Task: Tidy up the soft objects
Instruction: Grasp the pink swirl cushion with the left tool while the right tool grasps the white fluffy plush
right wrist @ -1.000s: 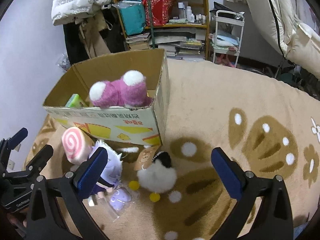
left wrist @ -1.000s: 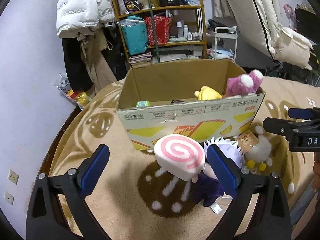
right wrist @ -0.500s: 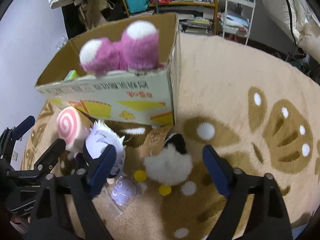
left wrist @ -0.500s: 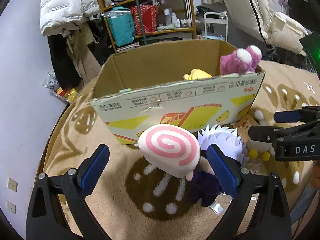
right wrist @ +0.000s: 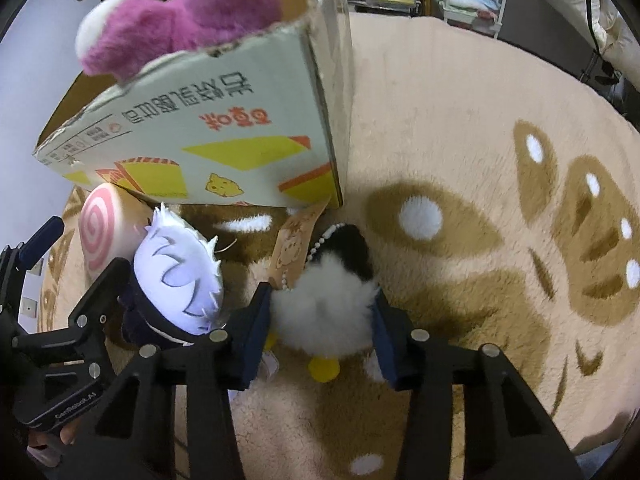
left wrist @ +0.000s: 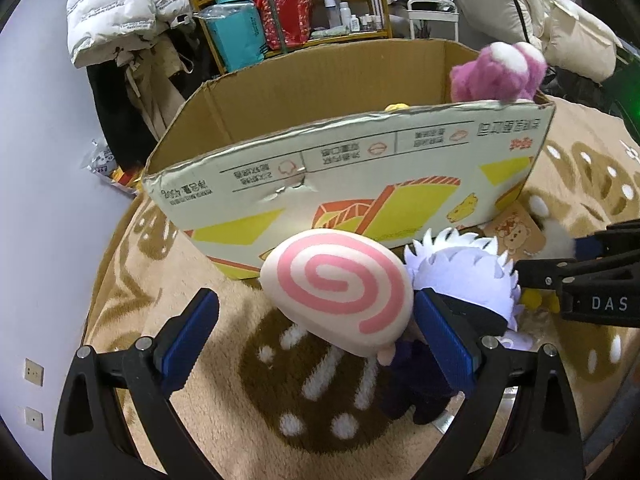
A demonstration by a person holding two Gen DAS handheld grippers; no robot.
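Note:
A pink-spiral roll plush (left wrist: pixel 336 284) lies on the rug in front of the cardboard box (left wrist: pixel 360 168). My left gripper (left wrist: pixel 316 312) is open around it, the left pad well apart from it and the right pad wedged between it and a white-haired doll (left wrist: pixel 464 268). In the right wrist view my right gripper (right wrist: pixel 320 312) points steeply down with its jaws closing on a white fluffy plush (right wrist: pixel 324 304), both pads against its fur. The doll (right wrist: pixel 180 276) lies just left of it. A purple plush (right wrist: pixel 180 20) sticks out of the box (right wrist: pixel 208 128).
A brown paper tag (right wrist: pixel 292 244) on a bead chain lies by the box corner. Beige rug with brown paw prints (right wrist: pixel 480 208) stretches to the right. A cluttered yellow shelf (left wrist: pixel 288 8) and a hanging white jacket (left wrist: pixel 116 4) stand behind the box. A yellow plush (left wrist: pixel 396 107) peeks from inside.
Both grippers have sunk toward the rug. The right gripper's jaws have narrowed from wide open to touching the white fluffy plush. The left gripper now straddles the spiral plush.

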